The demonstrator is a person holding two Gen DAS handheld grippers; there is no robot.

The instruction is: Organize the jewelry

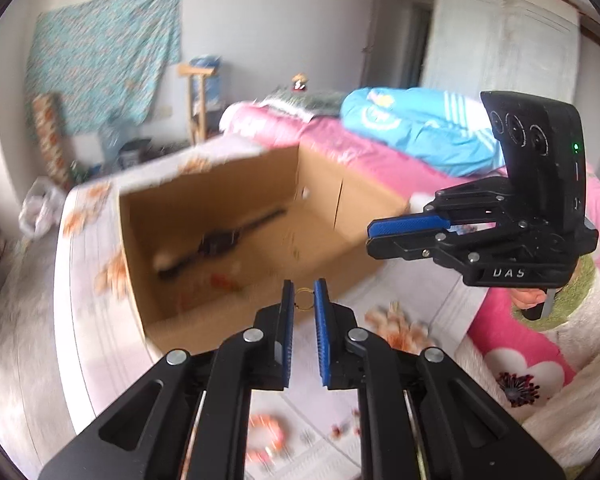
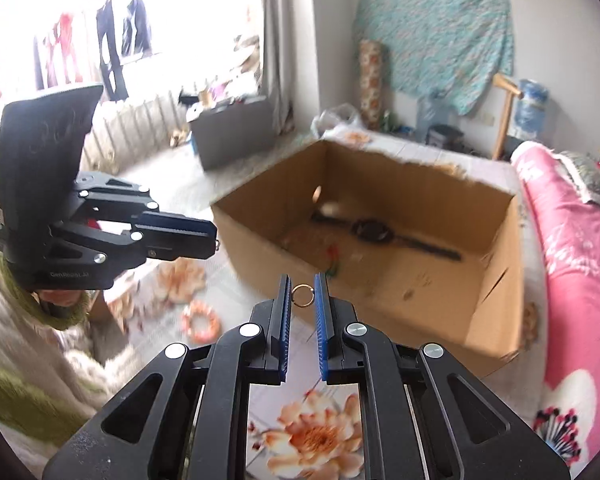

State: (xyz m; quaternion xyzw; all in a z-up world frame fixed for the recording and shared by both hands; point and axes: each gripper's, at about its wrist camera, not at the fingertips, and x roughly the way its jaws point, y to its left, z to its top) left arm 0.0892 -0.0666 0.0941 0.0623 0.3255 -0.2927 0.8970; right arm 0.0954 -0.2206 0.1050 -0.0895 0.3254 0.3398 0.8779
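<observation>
Progress roughly midway, by the look of it. Left gripper [image 1: 304,300] nearly closed, pinching a small gold ring [image 1: 305,299] between the blue pads at their tips. Right gripper [image 2: 303,295] likewise nearly closed, clamping a second gold ring [image 2: 302,294] at the tips. Both held in the air, short of the open cardboard box [image 2: 440,288] just ahead of the fingers.

Inside the box: a dark wristwatch [image 2: 374,232] lying flat across the floor, beyond the right gripper's tips; a small red-and-green piece [image 2: 332,258] nearer the front wall; 1 or 2 pale items at the back, too blurred to name.

Left to do, as judged: dropping both rings in, then collecting an orange-and-white beaded bracelet [image 1: 265,436] below the left gripper and a few small reddish bits [image 1: 346,428] beside it on the floral cloth [image 2: 308,432].
</observation>
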